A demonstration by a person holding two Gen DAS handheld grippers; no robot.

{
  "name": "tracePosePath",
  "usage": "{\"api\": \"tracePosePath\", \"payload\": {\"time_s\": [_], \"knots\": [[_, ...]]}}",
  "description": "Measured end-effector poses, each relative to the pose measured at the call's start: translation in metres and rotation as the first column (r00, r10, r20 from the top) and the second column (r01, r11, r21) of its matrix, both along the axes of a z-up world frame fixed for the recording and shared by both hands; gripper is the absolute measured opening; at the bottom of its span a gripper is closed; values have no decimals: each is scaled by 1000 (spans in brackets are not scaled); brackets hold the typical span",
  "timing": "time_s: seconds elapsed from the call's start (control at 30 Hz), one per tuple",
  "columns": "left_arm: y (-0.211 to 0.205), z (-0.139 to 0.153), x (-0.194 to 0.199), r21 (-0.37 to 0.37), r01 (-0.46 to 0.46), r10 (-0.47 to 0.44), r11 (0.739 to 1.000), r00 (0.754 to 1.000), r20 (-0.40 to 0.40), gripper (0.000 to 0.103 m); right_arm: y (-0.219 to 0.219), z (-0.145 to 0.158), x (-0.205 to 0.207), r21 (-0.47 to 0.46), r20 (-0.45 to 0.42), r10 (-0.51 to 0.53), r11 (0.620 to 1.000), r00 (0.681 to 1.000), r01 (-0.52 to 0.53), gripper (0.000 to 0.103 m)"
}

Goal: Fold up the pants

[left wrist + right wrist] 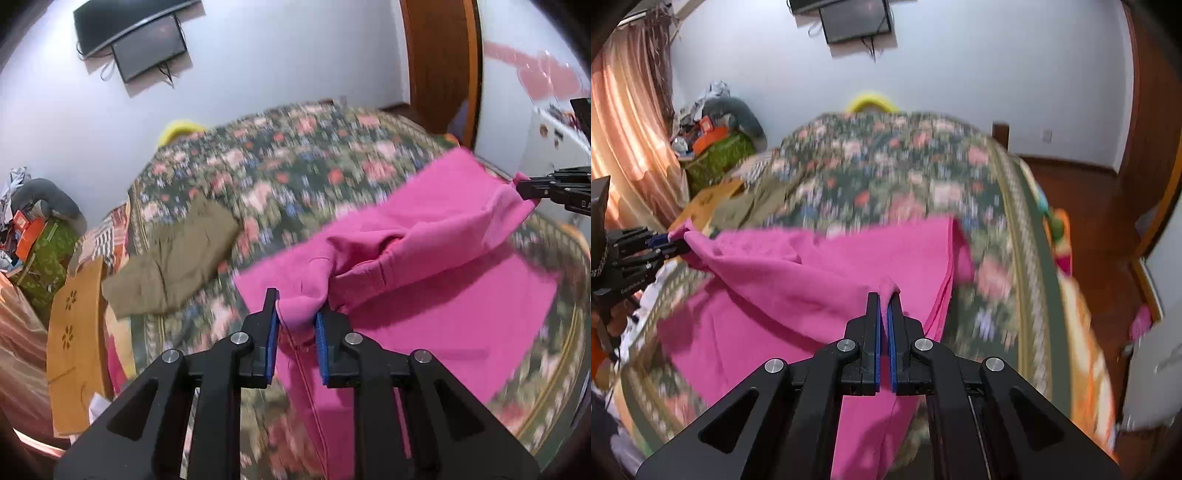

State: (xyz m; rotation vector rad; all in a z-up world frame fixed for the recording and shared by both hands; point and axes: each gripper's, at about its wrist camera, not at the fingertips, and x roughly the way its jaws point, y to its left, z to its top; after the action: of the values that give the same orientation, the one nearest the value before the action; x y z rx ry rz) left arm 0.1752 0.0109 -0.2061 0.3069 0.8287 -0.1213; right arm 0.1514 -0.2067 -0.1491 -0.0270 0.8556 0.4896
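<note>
Both the left gripper point(295, 319) and right gripper point(884, 314) pinch the pink pants point(424, 295); lay the raised edge evenly toward the bedspread's point(295, 166) far edge.

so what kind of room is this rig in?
Most likely a home bedroom. A bed with a floral bedspread fills both views, a flat screen hangs on the far wall, and a curtain covers a window at the side. Pink pants lie on the bed.

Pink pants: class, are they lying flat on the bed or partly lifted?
Partly lifted. The pink pants hang bunched between the left gripper and right gripper; their lower part rests on the floral bedspread.
</note>
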Motion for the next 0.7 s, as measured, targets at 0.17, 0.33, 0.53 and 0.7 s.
{"api": "tracePosePath", "payload": {"time_s": [0.17, 0.33, 0.53, 0.7], "knots": [[7, -21, -33, -15, 0, -1, 1000, 998, -55, 19, 1, -28, -33, -64, -49, 20, 998, 999, -23, 3], [15, -20, -58, -22, -10, 8, 1000, 998, -62, 21, -2, -30, -55, -105, -41, 4, 994, 999, -9, 7], [14, 16, -74, -33, 1, 0, 999, 1000, 23, 49, -2, -6, -70, -109, 16, -10, 994, 1000, 12, 28], [-12, 37, -73, -66, 88, -84, 994, 995, 56, 65, 20, 4, -76, -102, 30, 61, 993, 998, -58, 34]]}}
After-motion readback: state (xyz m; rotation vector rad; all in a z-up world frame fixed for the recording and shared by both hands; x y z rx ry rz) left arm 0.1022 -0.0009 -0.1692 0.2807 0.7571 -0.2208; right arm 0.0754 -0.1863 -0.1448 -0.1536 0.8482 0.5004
